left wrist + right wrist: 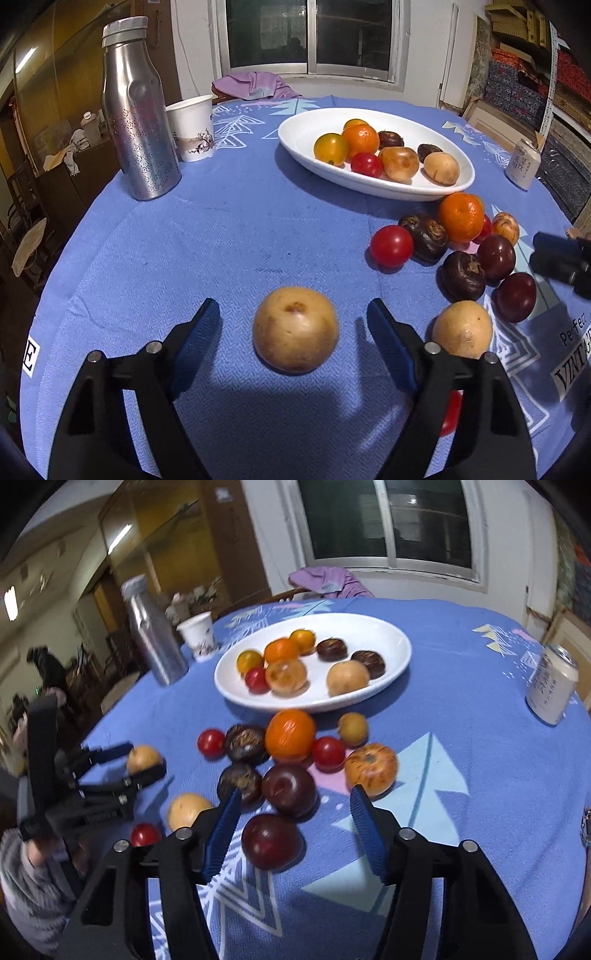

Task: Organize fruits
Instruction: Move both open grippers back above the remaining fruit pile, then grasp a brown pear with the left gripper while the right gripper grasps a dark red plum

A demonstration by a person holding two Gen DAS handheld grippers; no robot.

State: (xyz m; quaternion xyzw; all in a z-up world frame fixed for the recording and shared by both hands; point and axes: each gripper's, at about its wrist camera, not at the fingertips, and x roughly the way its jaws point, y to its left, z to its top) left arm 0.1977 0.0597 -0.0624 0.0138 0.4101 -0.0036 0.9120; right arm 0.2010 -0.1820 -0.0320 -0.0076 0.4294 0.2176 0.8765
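On the blue tablecloth, nearer me than the white dish, my left gripper straddles a tan fruit, fingers apart, untouching; it could roll off a pad. My right gripper brackets a dark plum, unclamped; crowding neighbours may get nudged.

We see the left gripper with its blue pads spread either side of a tan round fruit, clear of it, near the table's front edge. A loose cluster of fruits lies toward the right edge, just before the white oval plate holding more. A steel bottle and paper cup stand at the far left.
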